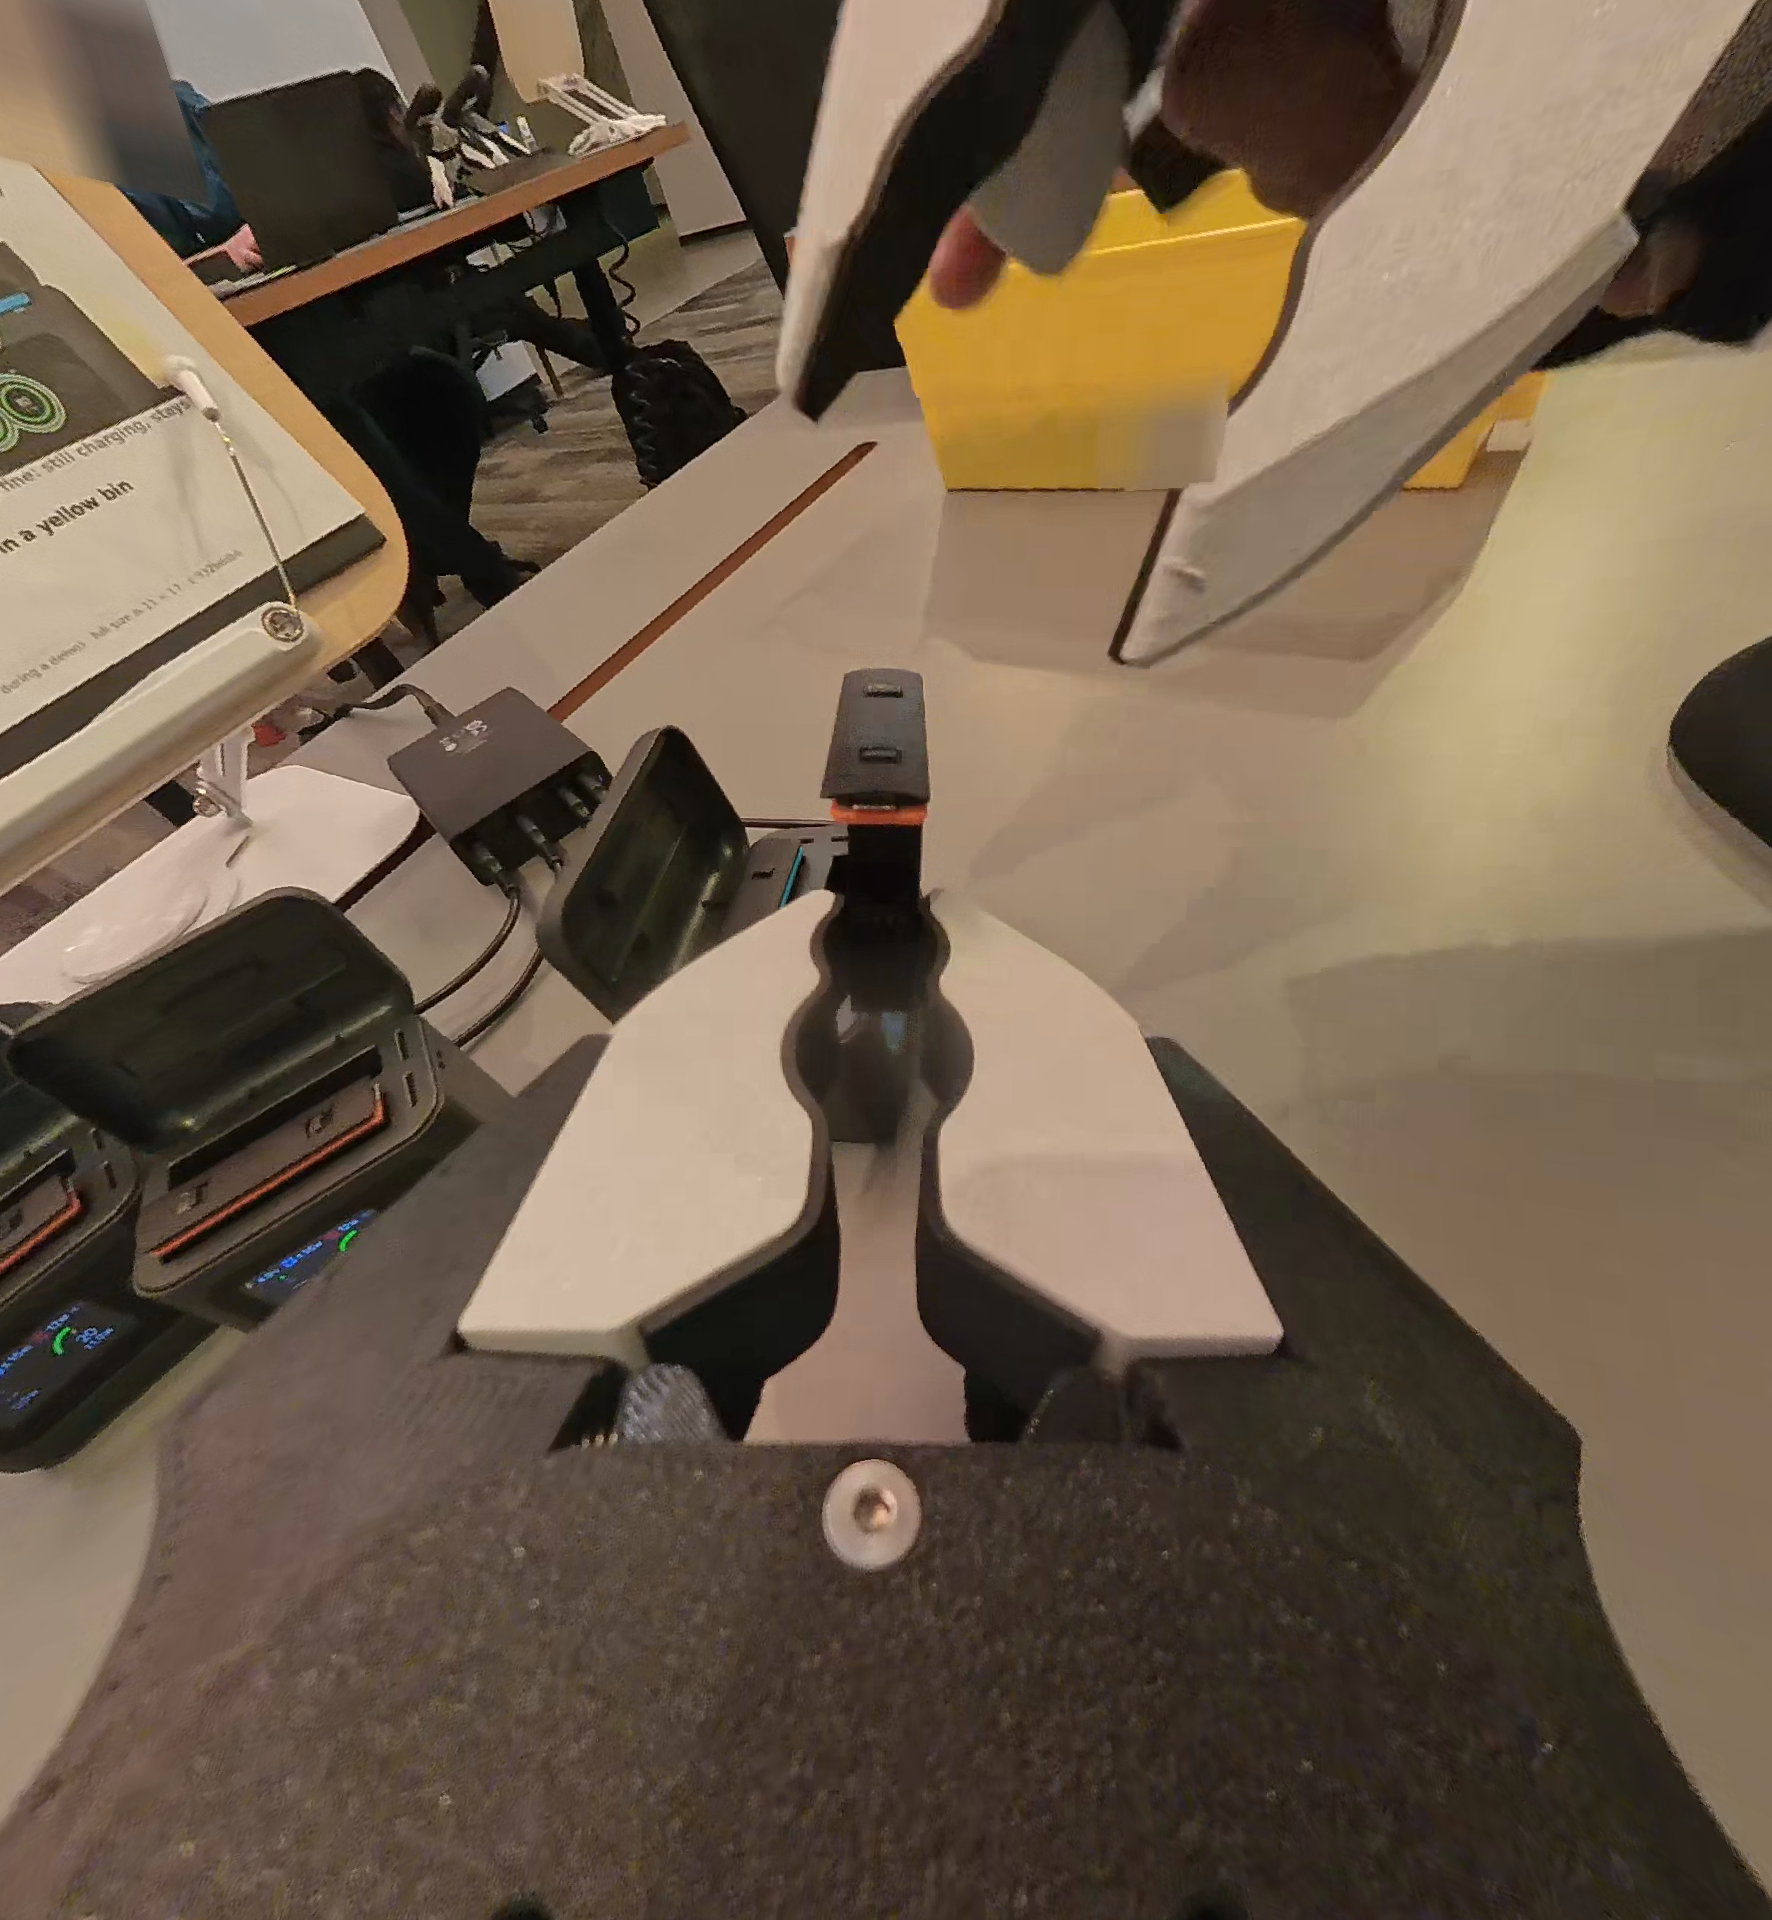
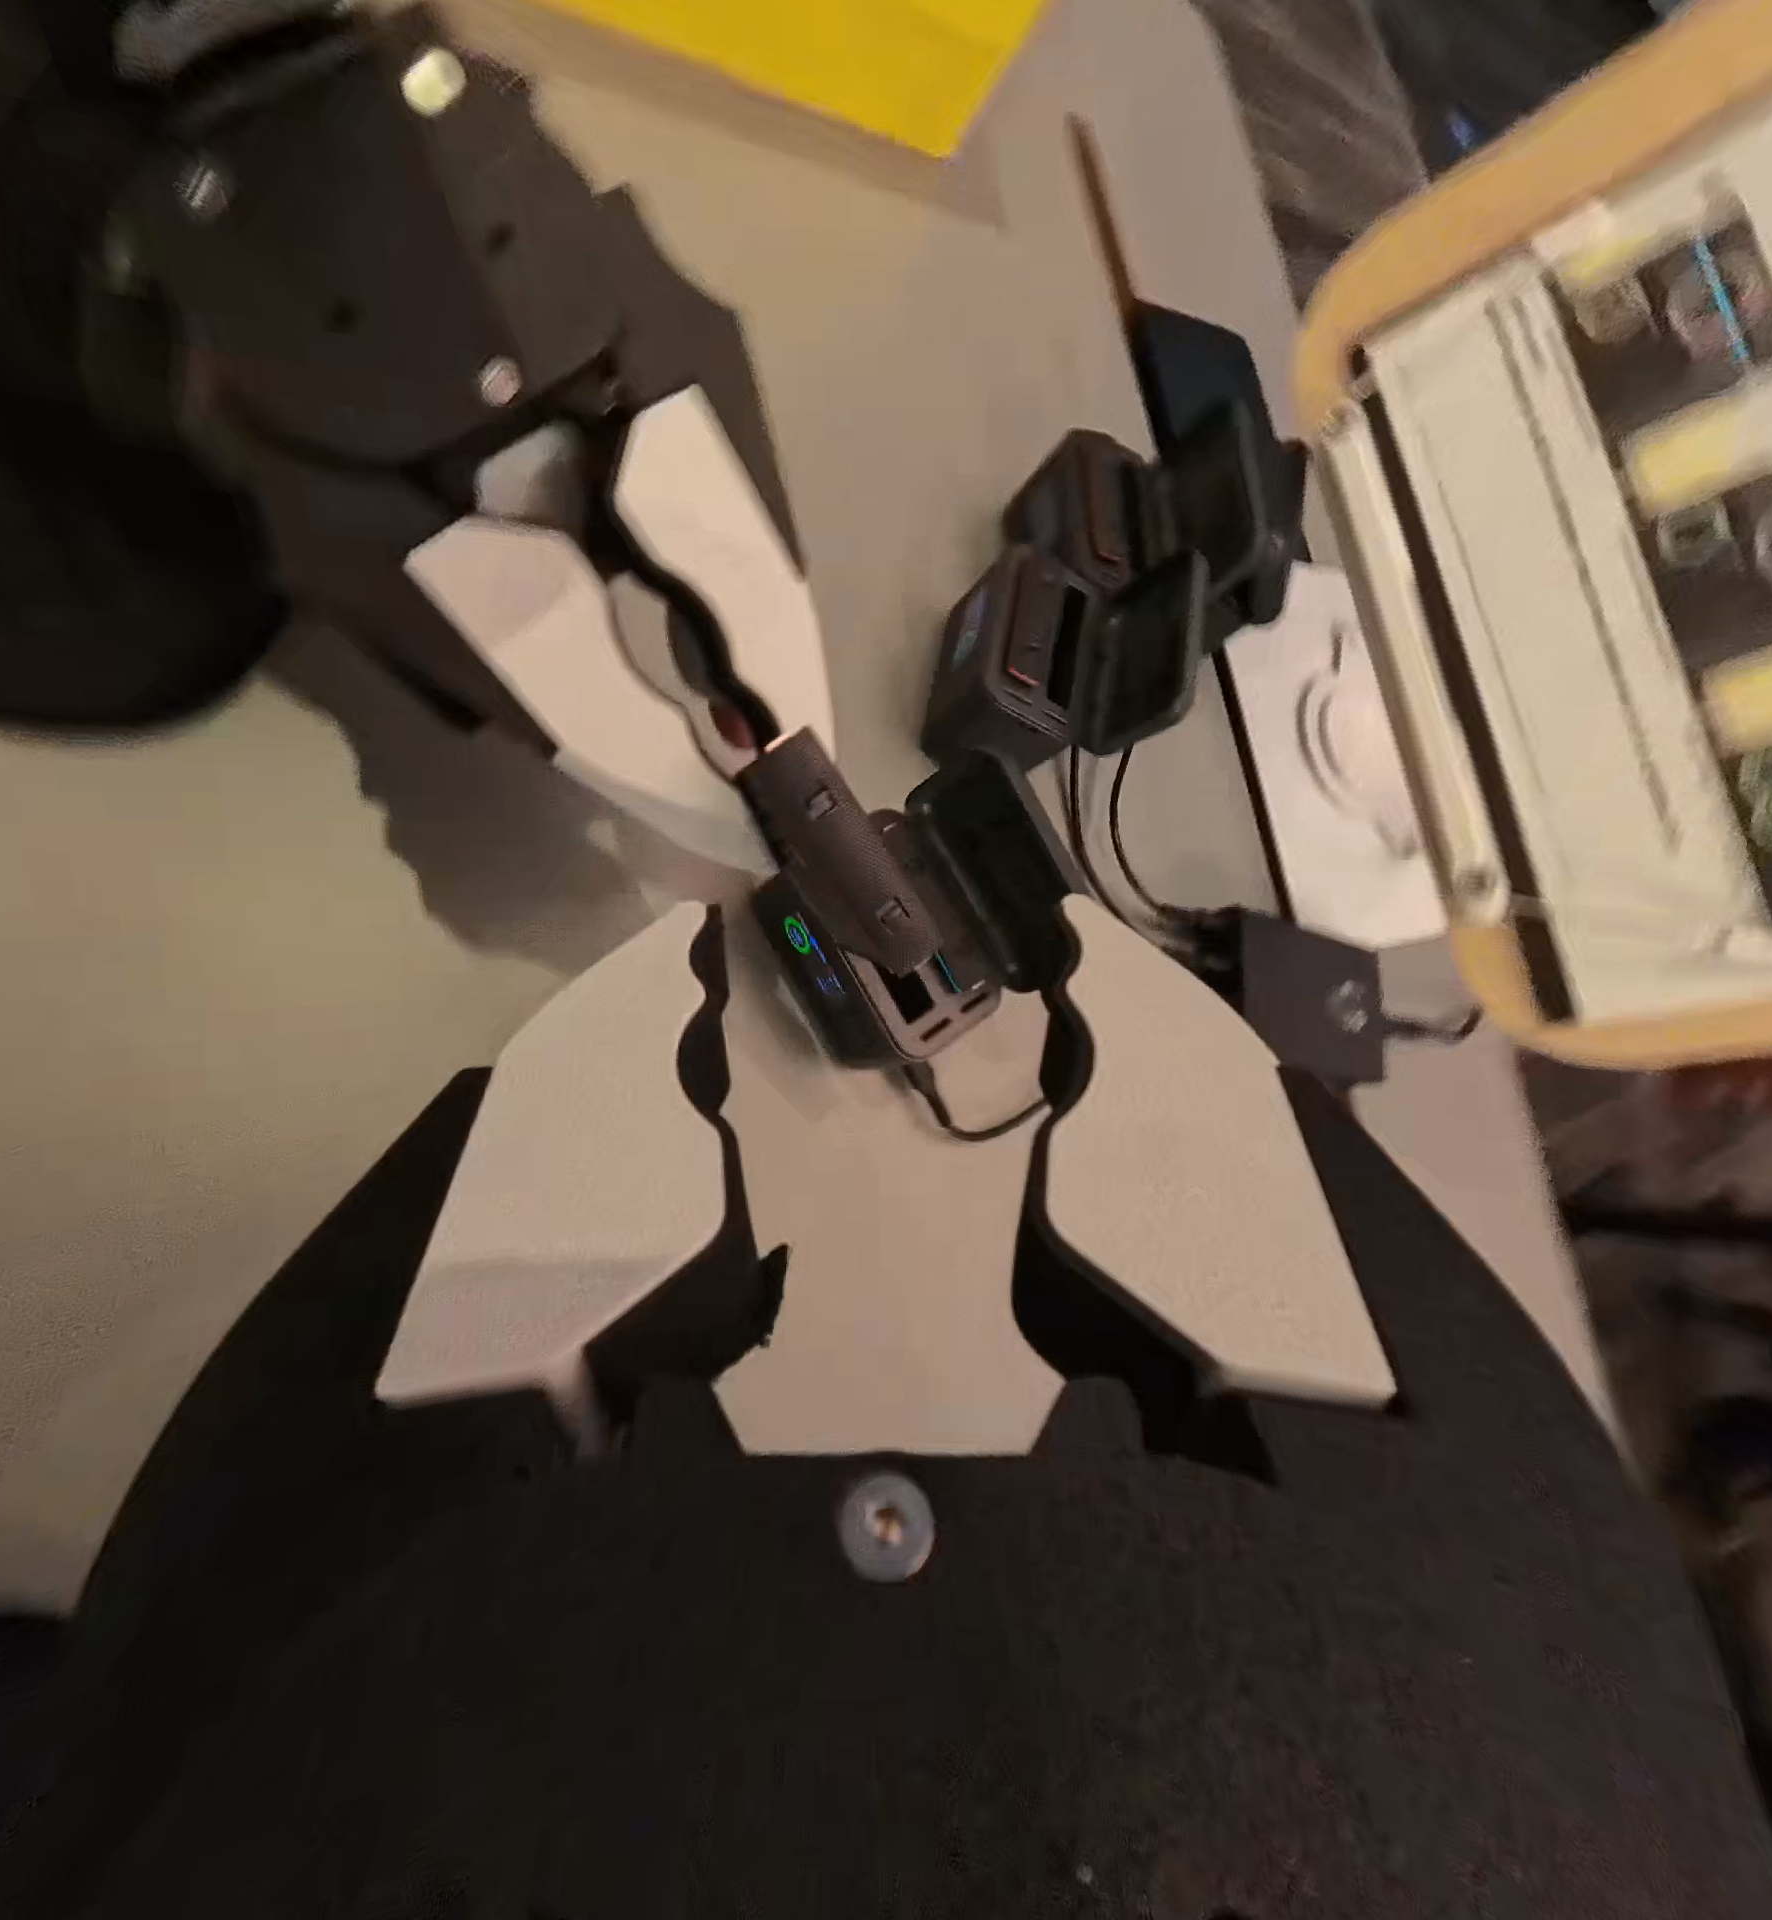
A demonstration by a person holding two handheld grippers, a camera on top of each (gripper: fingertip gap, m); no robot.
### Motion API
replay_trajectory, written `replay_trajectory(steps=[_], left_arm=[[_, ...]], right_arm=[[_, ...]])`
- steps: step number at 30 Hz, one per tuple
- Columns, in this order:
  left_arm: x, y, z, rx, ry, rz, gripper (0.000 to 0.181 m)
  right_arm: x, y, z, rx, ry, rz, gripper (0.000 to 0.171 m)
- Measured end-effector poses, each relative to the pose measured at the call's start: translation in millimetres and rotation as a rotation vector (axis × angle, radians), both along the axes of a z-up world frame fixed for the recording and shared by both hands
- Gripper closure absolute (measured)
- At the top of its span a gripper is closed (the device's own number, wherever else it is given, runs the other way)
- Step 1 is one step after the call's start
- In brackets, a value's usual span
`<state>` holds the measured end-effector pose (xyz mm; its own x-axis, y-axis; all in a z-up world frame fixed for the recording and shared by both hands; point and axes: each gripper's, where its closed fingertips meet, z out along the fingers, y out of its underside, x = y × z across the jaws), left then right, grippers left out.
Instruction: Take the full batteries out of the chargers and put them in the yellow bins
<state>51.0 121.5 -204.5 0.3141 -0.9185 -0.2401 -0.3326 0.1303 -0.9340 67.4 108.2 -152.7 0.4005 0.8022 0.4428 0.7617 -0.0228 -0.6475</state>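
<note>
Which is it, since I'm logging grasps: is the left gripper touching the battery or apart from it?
Touching. The left wrist view shows the left gripper with its fingertips closed on the lower end of the black battery, no gap visible.

Pale grey tabletop (image 1: 1381, 935), wooden desk (image 1: 446, 223) beyond, patterned carpet (image 1: 591, 436), warm indoor light.
</note>
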Motion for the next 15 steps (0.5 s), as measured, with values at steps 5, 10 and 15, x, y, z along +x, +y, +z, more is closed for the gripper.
replay_trajectory(steps=[5, 10, 15], left_arm=[[2, -3, -4, 0.02, 0.03, -0.013, 0.17], [3, -5, -8, 0.027, 0.054, -0.027, 0.17], [4, -6, -10, 0.028, 0.065, -0.032, 0.17]], right_arm=[[1, -7, -21, -0.063, -0.252, 0.262, 0.118], [-1, -2, -40, -0.106, -0.392, 0.334, 0.123], [-9, 1, -49, -0.13, -0.439, 0.377, 0.132]])
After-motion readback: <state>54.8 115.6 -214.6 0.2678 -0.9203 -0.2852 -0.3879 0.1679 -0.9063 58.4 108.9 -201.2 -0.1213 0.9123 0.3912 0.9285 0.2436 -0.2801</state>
